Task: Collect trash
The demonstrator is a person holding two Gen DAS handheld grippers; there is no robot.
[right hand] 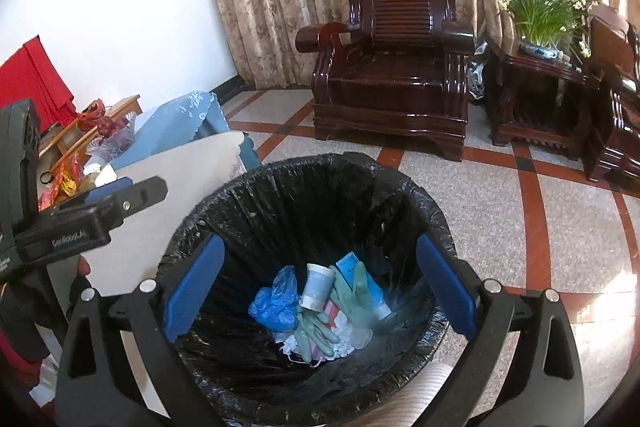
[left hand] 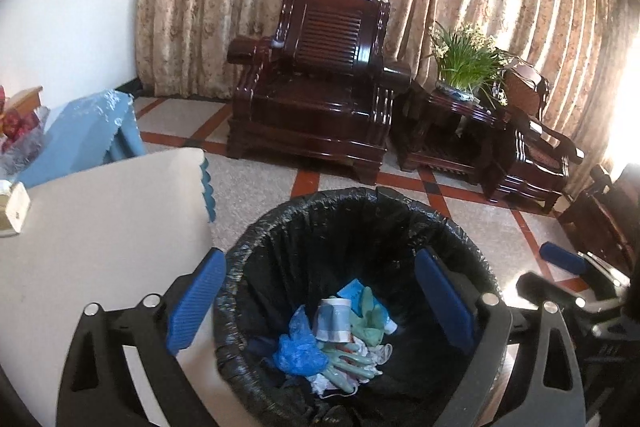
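Observation:
A round bin with a black liner (left hand: 360, 197) (right hand: 320, 163) stands on the floor right below both grippers. At its bottom lie a paper cup (left hand: 334, 319) (right hand: 316, 285), a crumpled blue plastic bag (left hand: 298, 351) (right hand: 276, 303), green gloves (left hand: 368, 315) (right hand: 352, 291), a blue box (left hand: 352, 289) (right hand: 348, 263) and white tissue scraps. My left gripper (left hand: 320, 255) hangs open over the bin's mouth with nothing between its blue pads. My right gripper (right hand: 320, 241) is open and empty above the same opening. Each shows in the other's view: the right gripper (left hand: 548, 271) and the left gripper (right hand: 120, 193).
A white tabletop (left hand: 100, 227) (right hand: 180, 179) touches the bin's left side, with snack packets and a glass fruit bowl (right hand: 116, 135) further back. A dark wooden armchair (left hand: 320, 87), a side table with a potted plant (left hand: 464, 67) and a second chair stand across the tiled floor.

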